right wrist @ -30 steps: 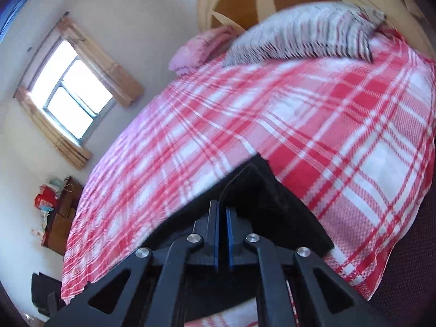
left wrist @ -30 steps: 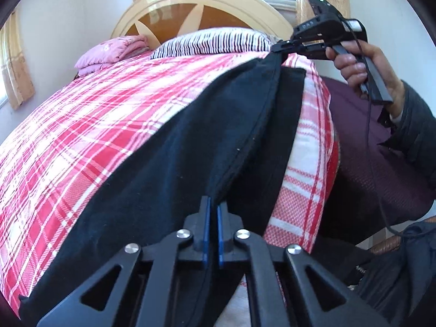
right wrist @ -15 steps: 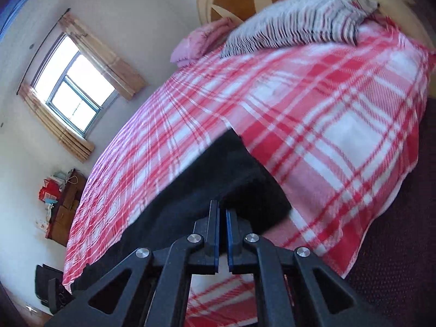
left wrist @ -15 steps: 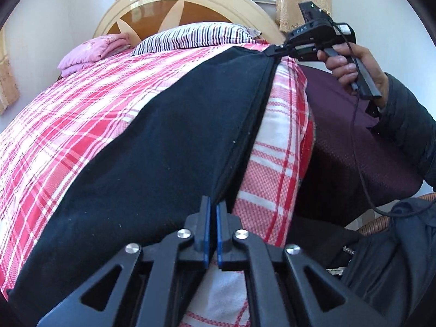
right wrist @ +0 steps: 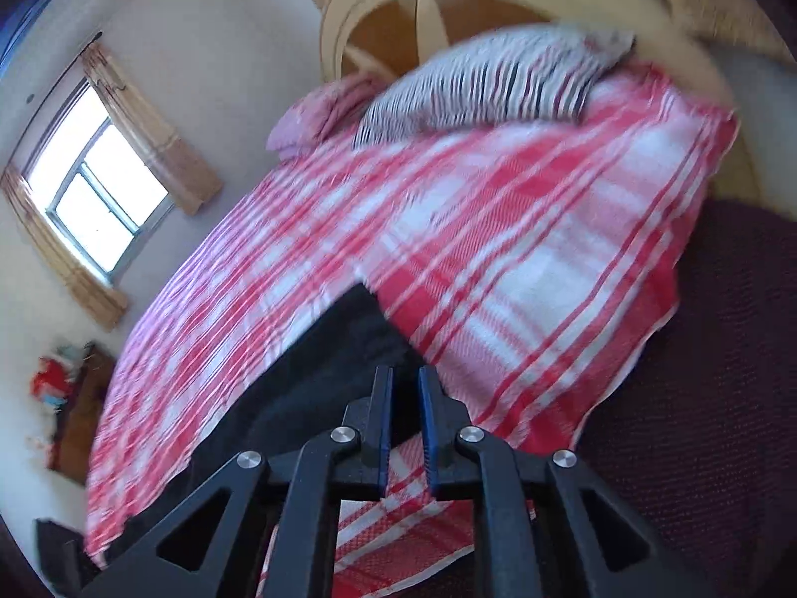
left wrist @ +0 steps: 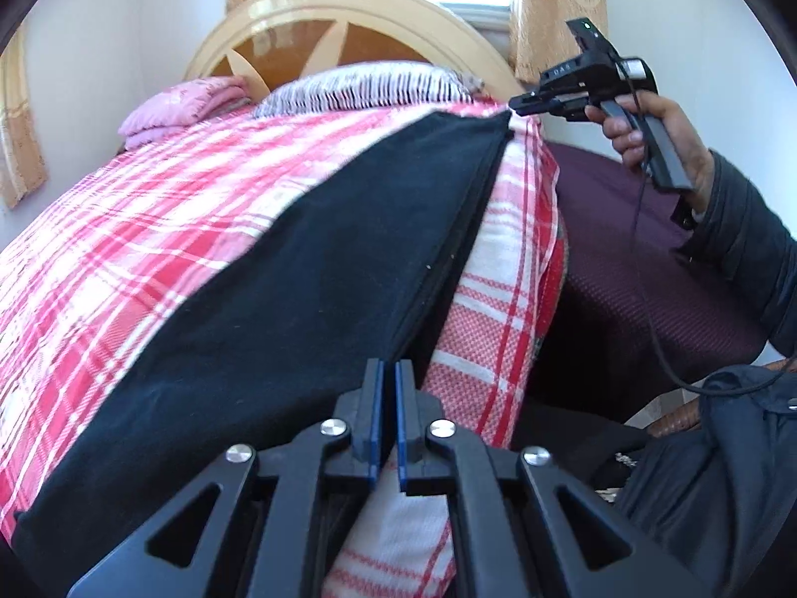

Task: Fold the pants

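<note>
The black pants (left wrist: 309, 289) lie folded lengthwise along the right side of the red plaid bed (left wrist: 124, 249). My left gripper (left wrist: 388, 388) sits at the near end of the pants' right edge, its jaws a narrow gap apart with the cloth edge between them. My right gripper (left wrist: 518, 108) is at the far corner of the pants by the pillow. In the right wrist view my right gripper (right wrist: 404, 393) has its jaws slightly apart, with the pants (right wrist: 324, 373) just ahead of and under them; the view is blurred.
A striped pillow (left wrist: 363, 87) and folded pink bedding (left wrist: 179, 109) lie by the wooden headboard (left wrist: 348, 25). A dark maroon surface (left wrist: 647, 274) runs along the bed's right side. A window (right wrist: 94, 199) is on the left wall.
The pants were pulled toward the bed's right edge and laid flat. Both grippers' jaws have parted a little; the right one has let the cloth corner slip out.
</note>
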`<state>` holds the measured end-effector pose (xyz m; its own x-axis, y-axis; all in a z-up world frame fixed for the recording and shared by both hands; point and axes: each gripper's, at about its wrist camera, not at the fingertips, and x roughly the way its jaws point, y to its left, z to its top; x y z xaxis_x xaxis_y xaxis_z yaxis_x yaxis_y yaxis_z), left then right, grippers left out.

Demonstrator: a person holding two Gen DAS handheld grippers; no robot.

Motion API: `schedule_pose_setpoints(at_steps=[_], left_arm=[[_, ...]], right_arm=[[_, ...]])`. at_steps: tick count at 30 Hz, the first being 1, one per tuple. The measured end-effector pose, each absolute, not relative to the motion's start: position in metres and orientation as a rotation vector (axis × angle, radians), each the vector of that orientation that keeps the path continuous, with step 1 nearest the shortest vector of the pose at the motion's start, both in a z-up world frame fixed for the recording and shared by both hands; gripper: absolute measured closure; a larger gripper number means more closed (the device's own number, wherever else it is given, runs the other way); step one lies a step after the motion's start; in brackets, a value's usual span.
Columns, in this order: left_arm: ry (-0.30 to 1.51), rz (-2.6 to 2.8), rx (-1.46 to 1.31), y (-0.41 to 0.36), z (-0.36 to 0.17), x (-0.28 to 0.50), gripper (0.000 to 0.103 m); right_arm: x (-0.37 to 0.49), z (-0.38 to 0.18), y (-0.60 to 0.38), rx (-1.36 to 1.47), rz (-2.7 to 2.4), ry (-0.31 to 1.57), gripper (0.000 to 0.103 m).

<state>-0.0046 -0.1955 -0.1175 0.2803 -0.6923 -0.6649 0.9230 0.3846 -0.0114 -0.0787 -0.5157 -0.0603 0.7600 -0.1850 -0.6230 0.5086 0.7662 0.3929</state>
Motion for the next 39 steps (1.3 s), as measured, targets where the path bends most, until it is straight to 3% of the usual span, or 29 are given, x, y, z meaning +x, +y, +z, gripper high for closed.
schedule_pose_setpoints(at_steps=[1,4,11,15,17,20,22,24,31,39], left_arm=[[0.636,-1.114,0.410,-0.189,-0.114,-0.005,0.099],[0.593,-1.065,0.418,-0.173,-0.109,-0.006,0.098],[0.739,-1.031,0.379,-0.159,-0.142,0.015,0.098],[0.726,-1.035,0.390,-0.158,-0.148,0.008,0.097],[0.721,-1.020,0.366,-0.154,-0.144,0.009,0.090],[0.699,-0.939,0.361,-0.143,-0.138,0.014,0.065],[0.664,-0.852,0.331,-0.127,-0.131,0.021,0.043],[0.663,-0.747,0.317,-0.114,-0.127,0.032,0.033],[0.790,-0.507,0.271,-0.087,-0.146,0.076,0.030],[0.802,-0.504,0.263,-0.085,-0.148,0.077,0.026]], right_arm=[[-0.076,-0.056,-0.507,0.560,-0.382,0.589,0.086],[-0.059,-0.048,-0.466,0.452,-0.271,0.598,0.053],[-0.014,-0.089,-0.359,0.215,0.048,0.792,0.053],[-0.007,-0.111,-0.333,0.102,0.067,0.879,0.053],[-0.011,-0.109,-0.328,0.079,0.058,0.895,0.053],[-0.014,-0.104,-0.334,0.096,0.054,0.881,0.053],[-0.010,-0.110,-0.336,0.082,0.035,0.882,0.053],[-0.006,-0.116,-0.335,0.071,0.034,0.864,0.053],[-0.002,-0.097,-0.306,0.027,0.070,0.791,0.053],[0.030,-0.141,-0.237,-0.155,0.132,0.939,0.052]])
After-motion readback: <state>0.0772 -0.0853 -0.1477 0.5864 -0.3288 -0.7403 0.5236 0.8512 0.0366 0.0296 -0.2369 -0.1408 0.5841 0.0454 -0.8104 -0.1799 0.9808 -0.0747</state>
